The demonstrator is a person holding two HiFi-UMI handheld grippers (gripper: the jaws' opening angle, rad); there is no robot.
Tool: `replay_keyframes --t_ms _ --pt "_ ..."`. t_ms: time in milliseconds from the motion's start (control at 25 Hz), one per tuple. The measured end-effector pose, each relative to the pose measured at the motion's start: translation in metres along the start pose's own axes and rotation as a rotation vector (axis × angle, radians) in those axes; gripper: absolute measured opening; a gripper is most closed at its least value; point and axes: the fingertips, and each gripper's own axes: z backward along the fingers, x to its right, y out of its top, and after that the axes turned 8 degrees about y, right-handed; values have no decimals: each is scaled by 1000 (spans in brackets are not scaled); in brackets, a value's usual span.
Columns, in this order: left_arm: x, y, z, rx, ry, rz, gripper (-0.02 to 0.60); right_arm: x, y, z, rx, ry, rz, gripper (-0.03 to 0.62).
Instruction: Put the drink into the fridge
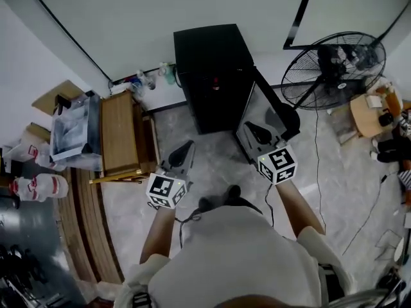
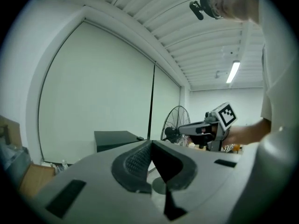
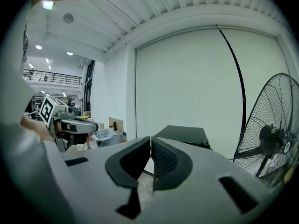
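The black fridge point(image 1: 212, 76) stands against the far wall, and a dark panel point(image 1: 273, 104) angles out from its right front corner like an open door. My left gripper point(image 1: 184, 151) hovers over the floor in front of it, shut and empty. My right gripper point(image 1: 257, 132) is also shut and empty, and is level with that panel. The fridge point(image 2: 117, 138) shows beyond the closed left jaws point(image 2: 150, 144), and the fridge point(image 3: 184, 135) shows again past the closed right jaws point(image 3: 150, 140). Red-and-white labelled bottles point(image 1: 40, 187) lie far left, away from both grippers.
A wooden bench point(image 1: 120, 132) with a clear plastic box point(image 1: 76, 130) runs along the left. Small bottles point(image 1: 151, 79) stand by the wall. A large floor fan point(image 1: 334, 66) is on the right, with a cable trailing over the floor. A round wooden stool point(image 1: 371, 113) holds small items.
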Motion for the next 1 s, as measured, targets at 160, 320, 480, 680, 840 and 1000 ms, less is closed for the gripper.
replay_keyframes --t_ms 160,320,480,680,840,1000 --pt "-8 6 38 15 -16 -44 8 -38 12 12 9 -34 26 6" --pt "-15 4 65 1 -49 -61 8 -76 18 21 8 -64 45 6" --pt "-17 -6 81 -58 -82 -72 8 -102 14 30 3 -83 44 6" --pt "-4 1 92 -48 -133 -107 8 -113 19 50 19 -111 49 2" --pt "4 4 96 -36 -120 -93 8 -108 23 66 34 -112 33 2" --pt "12 5 93 -34 -96 -76 8 -99 23 76 42 -98 15 0"
